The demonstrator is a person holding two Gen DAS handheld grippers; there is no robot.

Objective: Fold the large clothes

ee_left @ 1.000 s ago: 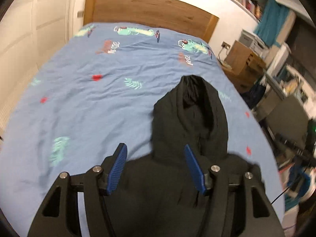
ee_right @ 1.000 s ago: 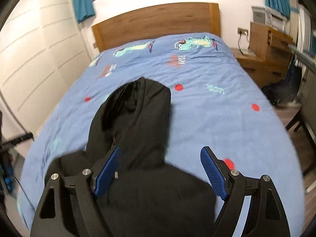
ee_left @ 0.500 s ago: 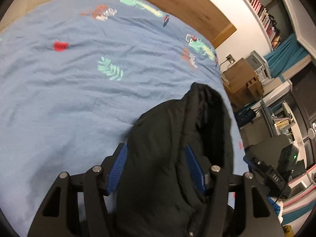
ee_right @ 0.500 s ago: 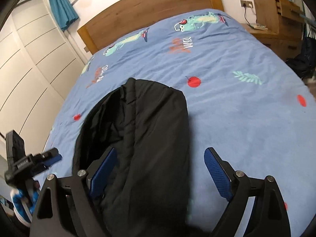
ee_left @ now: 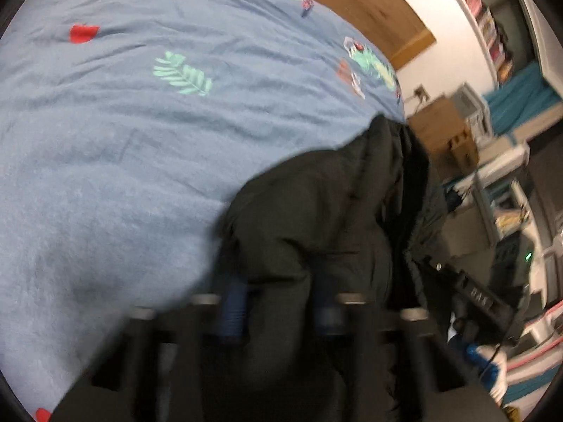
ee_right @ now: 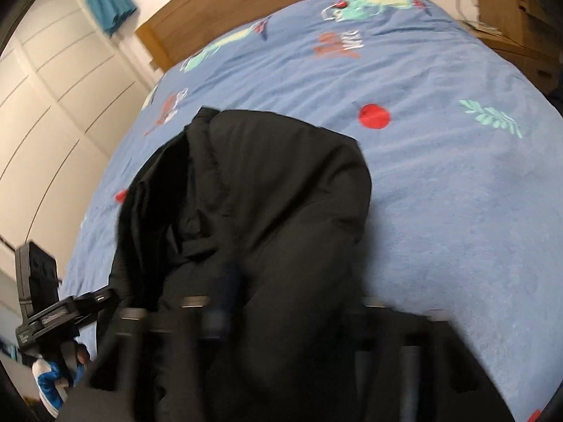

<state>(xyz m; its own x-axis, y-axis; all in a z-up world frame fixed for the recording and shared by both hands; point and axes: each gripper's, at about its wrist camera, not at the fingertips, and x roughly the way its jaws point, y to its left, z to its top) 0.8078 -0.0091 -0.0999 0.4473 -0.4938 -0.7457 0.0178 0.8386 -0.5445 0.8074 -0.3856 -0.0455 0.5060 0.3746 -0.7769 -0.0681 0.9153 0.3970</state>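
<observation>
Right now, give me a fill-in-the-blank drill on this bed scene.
1. The hooded jacket is coloured ____.
2. It lies on a bedspread whose ground colour is ____.
3. The headboard is made of ____.
4. In the right wrist view, the round spot beside the hood is ____.

Missing words: black; blue; wood; red

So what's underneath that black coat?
The black coat lies on a blue printed bedcover, which shows all around it. Whatever the coat covers, including its own lower layers, is hidden.
</observation>
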